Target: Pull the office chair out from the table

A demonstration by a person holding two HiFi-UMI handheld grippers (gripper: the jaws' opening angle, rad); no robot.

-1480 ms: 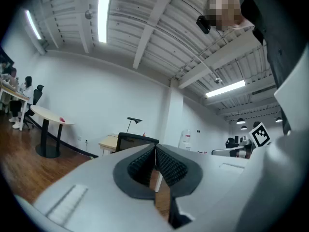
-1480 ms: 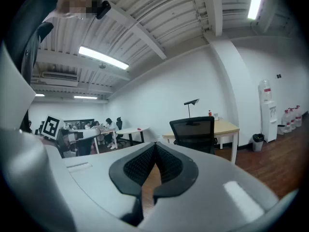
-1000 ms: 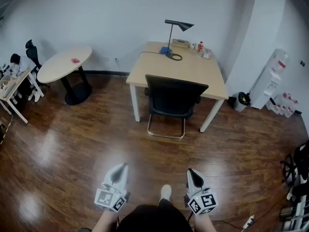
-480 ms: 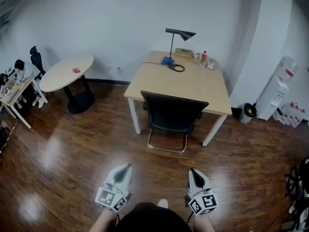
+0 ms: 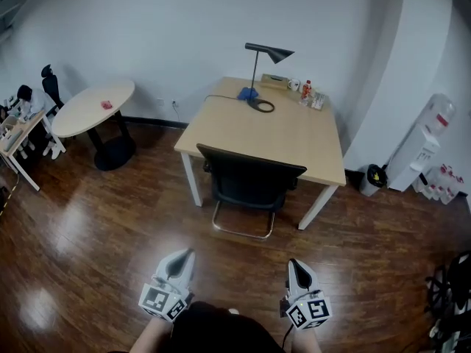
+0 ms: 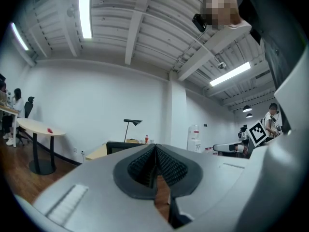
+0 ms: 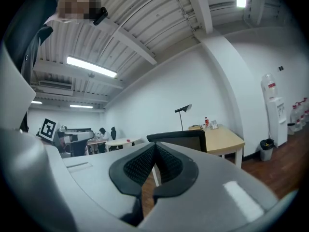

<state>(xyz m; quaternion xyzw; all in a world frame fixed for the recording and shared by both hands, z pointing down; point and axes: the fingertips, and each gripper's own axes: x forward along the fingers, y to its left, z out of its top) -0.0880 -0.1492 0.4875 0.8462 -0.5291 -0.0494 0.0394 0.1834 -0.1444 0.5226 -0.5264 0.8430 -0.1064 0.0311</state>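
Observation:
A black office chair [image 5: 248,182] with a chrome sled base is tucked under the front edge of a light wooden table [image 5: 294,134]; its backrest faces me. My left gripper [image 5: 181,259] and right gripper [image 5: 295,268] are both shut and empty, held level over the floor well short of the chair. The chair's black back [image 6: 120,146] shows just above the closed jaws in the left gripper view, and also as a chair back [image 7: 186,140] in the right gripper view, with the table [image 7: 224,138] beside it.
A black desk lamp [image 5: 266,51], a bottle and small items stand at the table's far edge. A round table [image 5: 92,107] stands to the left, a water dispenser [image 5: 423,141] and a black bin [image 5: 374,175] to the right. Dark wooden floor [image 5: 110,248] lies between me and the chair.
The table and chair have grown larger and drifted slightly left in the head view as I walk toward them. Both grippers stay shut and side by side.

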